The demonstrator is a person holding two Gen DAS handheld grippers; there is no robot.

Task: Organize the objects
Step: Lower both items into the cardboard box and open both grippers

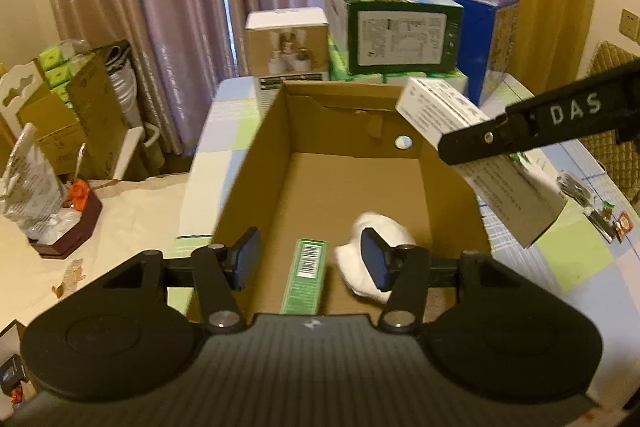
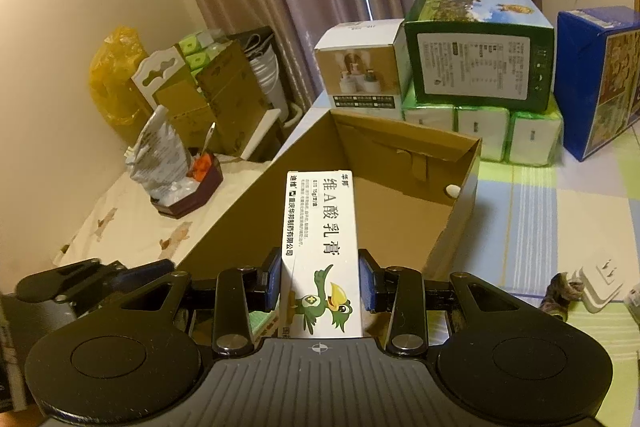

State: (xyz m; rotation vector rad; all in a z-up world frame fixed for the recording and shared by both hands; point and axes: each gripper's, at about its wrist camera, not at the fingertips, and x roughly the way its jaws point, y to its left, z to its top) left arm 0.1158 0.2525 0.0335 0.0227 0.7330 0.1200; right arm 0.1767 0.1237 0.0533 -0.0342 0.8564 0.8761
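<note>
An open cardboard box (image 1: pixel 256 163) (image 2: pixel 452 223) stands on the checked tablecloth. Inside lie a slim green carton (image 1: pixel 306 275) and a crumpled white cloth (image 1: pixel 390 227). My left gripper (image 1: pixel 310 261) hangs open over the box's near end, with the green carton between its pads but not touched. My right gripper (image 2: pixel 320 285) is shut on a white medicine carton (image 2: pixel 322 247) printed with a green bird. In the left wrist view that carton (image 1: pixel 480 155) hangs tilted above the box's right wall, held from the right.
Behind the box stand a white product box (image 1: pixel 286 43), a green-black box (image 1: pixel 396 27) on green tissue packs (image 2: pixel 480 127), and a blue box (image 1: pixel 486 39). A white plug (image 2: pixel 600 283) and small items lie on the cloth at right. Cluttered cartons fill the left side.
</note>
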